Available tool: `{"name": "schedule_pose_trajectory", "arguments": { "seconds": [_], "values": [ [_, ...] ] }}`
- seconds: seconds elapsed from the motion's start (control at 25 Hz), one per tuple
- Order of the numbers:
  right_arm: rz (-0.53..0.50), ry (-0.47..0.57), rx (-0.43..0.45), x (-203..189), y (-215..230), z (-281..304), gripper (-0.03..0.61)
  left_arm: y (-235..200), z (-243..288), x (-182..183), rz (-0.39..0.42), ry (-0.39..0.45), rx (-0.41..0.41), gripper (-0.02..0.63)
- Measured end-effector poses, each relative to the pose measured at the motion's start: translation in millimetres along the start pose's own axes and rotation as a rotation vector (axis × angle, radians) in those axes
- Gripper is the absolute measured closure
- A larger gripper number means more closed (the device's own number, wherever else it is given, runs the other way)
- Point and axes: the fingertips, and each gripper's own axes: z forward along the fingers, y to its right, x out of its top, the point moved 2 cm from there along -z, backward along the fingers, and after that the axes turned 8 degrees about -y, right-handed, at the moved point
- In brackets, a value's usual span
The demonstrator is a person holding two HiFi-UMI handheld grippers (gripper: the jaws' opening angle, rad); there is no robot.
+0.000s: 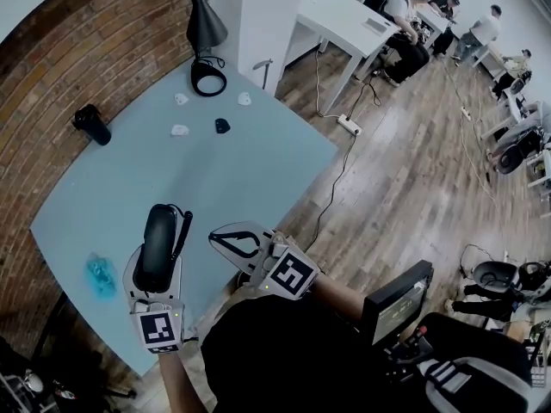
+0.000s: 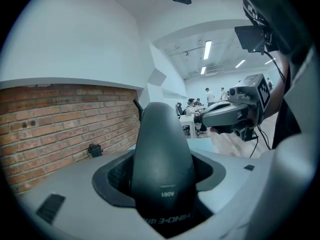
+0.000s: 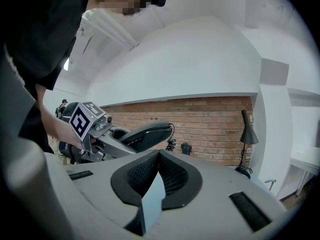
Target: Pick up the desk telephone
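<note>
Left claw: the left gripper (image 1: 156, 261) was clamped on the telephone handset (image 1: 160, 231), jaws spread wide around its black body.
Handset in the claw: it sat squarely between the two jaws, lying lengthways along them, its rounded end poking out past the tips and filling the middle of the left gripper view.
Cord: a coiled cord (image 3: 171, 144) dangled from the handset's far end, seen from the right gripper view.
Where the handset was: over the near part of the pale blue table (image 1: 232, 179), close to the person's body, and up off the surface.
Right claw: the right gripper (image 1: 231, 241) had its jaws pressed together at the tips, and nothing sat between them.
Claw to claw: the right one was just beside the handset, on its right in the head view, not touching it.
Far end of table: a black lamp (image 1: 205, 33) stood by the brick wall (image 1: 77, 50), well apart from the handset.
</note>
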Motion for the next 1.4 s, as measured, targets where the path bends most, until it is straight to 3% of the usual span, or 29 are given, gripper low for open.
{"name": "schedule_pose_trajectory", "arguments": {
  "seconds": [0.76, 1.08, 1.4],
  "values": [
    [-0.026, 0.069, 0.052, 22.9, -12.8, -10.8, 0.554, 21.7, -28.7, 29.1, 0.05, 0.06, 0.045, 0.298],
    [-0.046, 0.066, 0.056, 16.2, -21.9, -4.2, 0.554, 21.0, -31.4, 24.5, 0.029, 0.072, 0.067, 0.298],
    [-0.045, 0.058, 0.045, 9.3, -28.0, 9.6, 0.555, 10.1, -28.3, 3.7, -0.077, 0.113, 0.071, 0.296]
  ]
}}
